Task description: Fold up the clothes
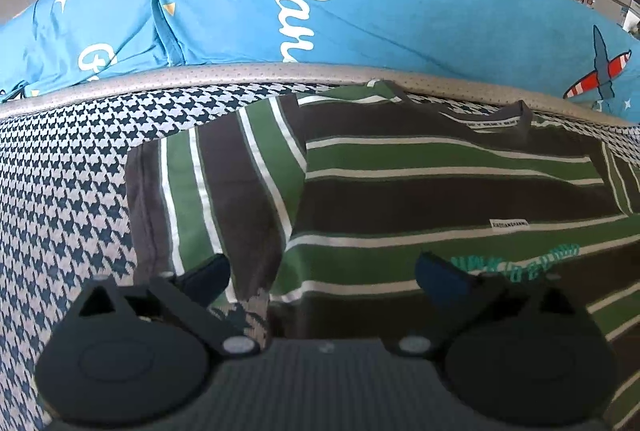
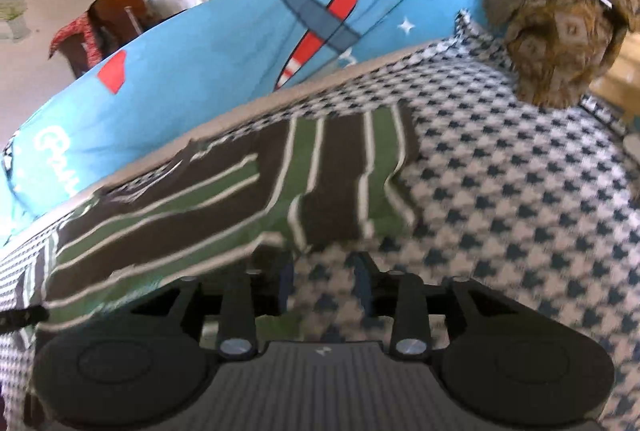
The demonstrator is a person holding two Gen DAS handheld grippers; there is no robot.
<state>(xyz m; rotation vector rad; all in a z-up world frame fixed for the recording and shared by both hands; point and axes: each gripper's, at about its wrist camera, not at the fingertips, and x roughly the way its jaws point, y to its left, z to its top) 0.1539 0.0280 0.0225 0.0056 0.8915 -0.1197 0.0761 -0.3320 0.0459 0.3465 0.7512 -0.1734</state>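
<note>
Across the houndstooth sofa seat [image 1: 64, 199] lies a green, brown and white striped T-shirt [image 1: 440, 183], collar near the blue printed cushion [image 1: 360, 11] behind. Left tool [image 1: 320, 271] hovers spread wide over its left sleeve. Right tool [image 2: 324, 271], fingers apart, sits at the right sleeve's edge, bare seat beside it, a brown fur-trimmed garment [image 2: 560, 11] further right.

The left wrist view is set low over the left gripper [image 1: 322, 277], close above the shirt [image 1: 440, 191], facing the blue cushion [image 1: 360, 19]. The right wrist view is tilted — the cushion [image 2: 208, 63] slopes across it — and is held near the shirt's [image 2: 240, 187] sleeve edge (somewhat blurred). Shirt, checked cover [image 1: 68, 191] and cushion are shared by both.
</note>
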